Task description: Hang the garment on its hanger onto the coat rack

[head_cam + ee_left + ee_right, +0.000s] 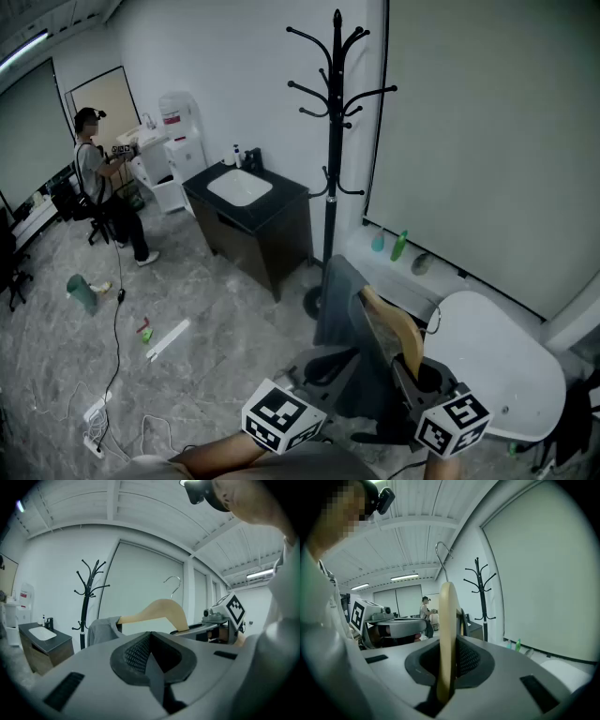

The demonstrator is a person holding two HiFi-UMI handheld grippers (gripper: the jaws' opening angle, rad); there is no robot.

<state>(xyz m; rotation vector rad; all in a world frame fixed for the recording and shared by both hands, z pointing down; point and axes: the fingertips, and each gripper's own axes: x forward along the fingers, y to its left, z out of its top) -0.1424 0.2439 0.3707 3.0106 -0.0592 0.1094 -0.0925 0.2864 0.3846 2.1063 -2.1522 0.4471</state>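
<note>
A black coat rack (334,141) stands by the white wall, beyond both grippers. A grey garment (345,314) hangs on a wooden hanger (401,330) with a metal hook. My right gripper (413,372) is shut on the hanger's wooden body (446,620), which stands edge-on between the pads with the hook (442,555) above. My left gripper (322,371) is to its left, shut with nothing between its pads (140,653). In the left gripper view the hanger (159,611), garment (104,629) and rack (86,597) lie ahead.
A black cabinet with a white sink (247,208) stands left of the rack. A white round table (502,366) is at the right. Bottles (398,246) sit on a low ledge by the wall. A person (101,183) stands at the far left; cables lie on the floor.
</note>
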